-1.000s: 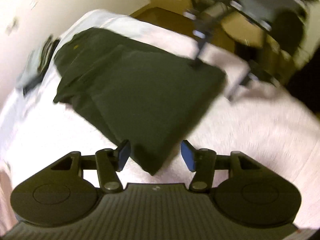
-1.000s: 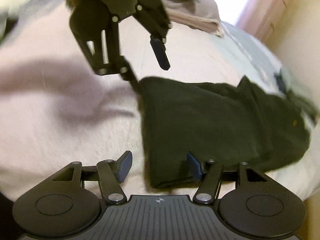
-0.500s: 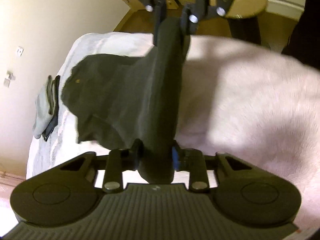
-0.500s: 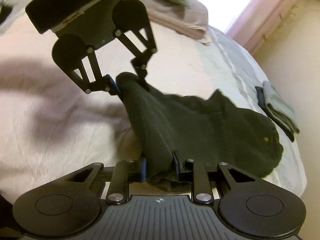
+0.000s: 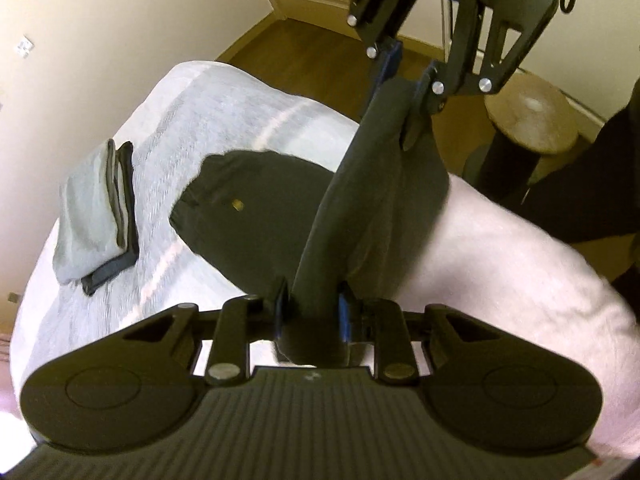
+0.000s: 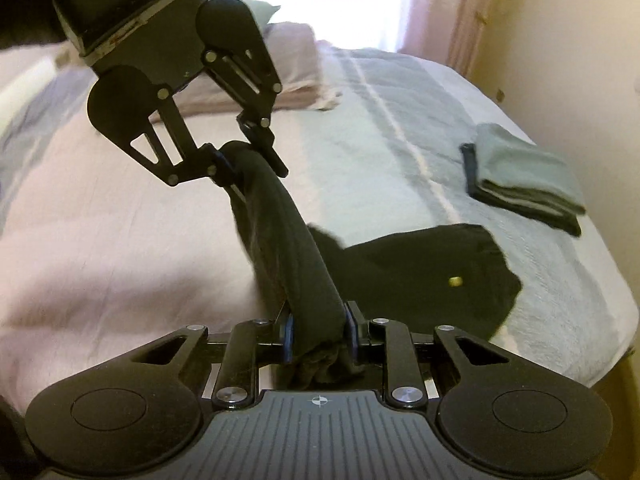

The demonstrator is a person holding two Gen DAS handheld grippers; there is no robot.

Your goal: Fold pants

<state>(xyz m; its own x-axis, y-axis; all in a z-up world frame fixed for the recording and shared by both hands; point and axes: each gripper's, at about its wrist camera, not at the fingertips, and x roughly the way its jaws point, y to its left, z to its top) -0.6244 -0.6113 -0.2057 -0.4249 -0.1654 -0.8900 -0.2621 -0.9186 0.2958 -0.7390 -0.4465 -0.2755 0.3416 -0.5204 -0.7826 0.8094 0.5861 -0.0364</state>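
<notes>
Higher now than a moment ago, the dark pants (image 5: 360, 216) stretch in a soft ridge, left hand-held gripper (image 5: 312, 316) and right hand-held gripper (image 6: 318, 334) both clamped on its ends above the fuzzy bed (image 6: 120, 248).

No words, brand names or numbers can be read in either view. The only sign is a small white crosshair mark, a circle crossed by lines, printed on the ribbed dark grey plastic body of the right gripper (image 6: 318, 336), on its centre line just behind the fingers; a fainter, blurred mark sits at the same place on the left gripper (image 5: 310, 320) and cannot be made out. A small gold dot shows on the dark green fabric pants (image 6: 440, 268), too small to tell whether it carries lettering. A red-and-white strip on the left gripper's housing, seen from the right wrist, is illegible.
</notes>
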